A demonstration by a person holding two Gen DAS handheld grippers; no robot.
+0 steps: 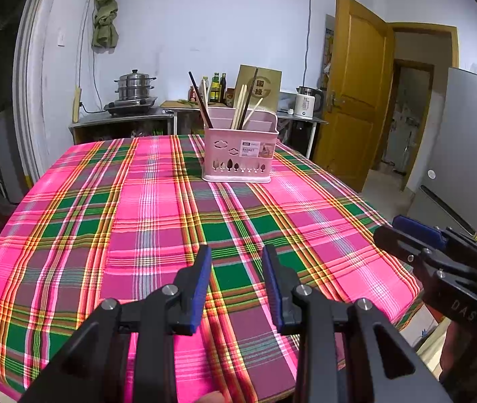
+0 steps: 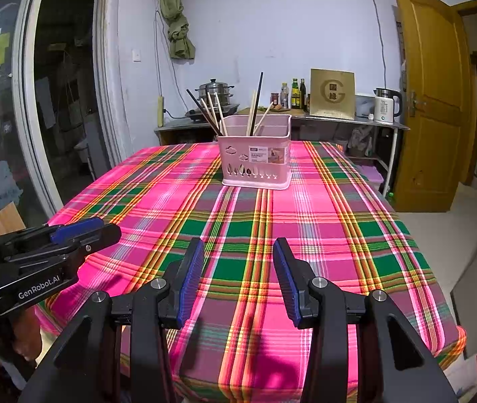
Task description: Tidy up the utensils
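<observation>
Both grippers, left (image 1: 237, 270) and right (image 2: 238, 263), hover part open and empty over the near tablecloth (image 1: 157, 221). Beyond them, a pink basket (image 1: 240, 154) holds chopsticks (image 1: 242, 105).

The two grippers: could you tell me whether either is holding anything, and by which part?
Nothing is held. The left gripper and right gripper both stand open over the tablecloth; the chopsticks sit in the pink basket.

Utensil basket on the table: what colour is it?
Pale pink, with a white label. The basket shows best in the right wrist view.
</observation>
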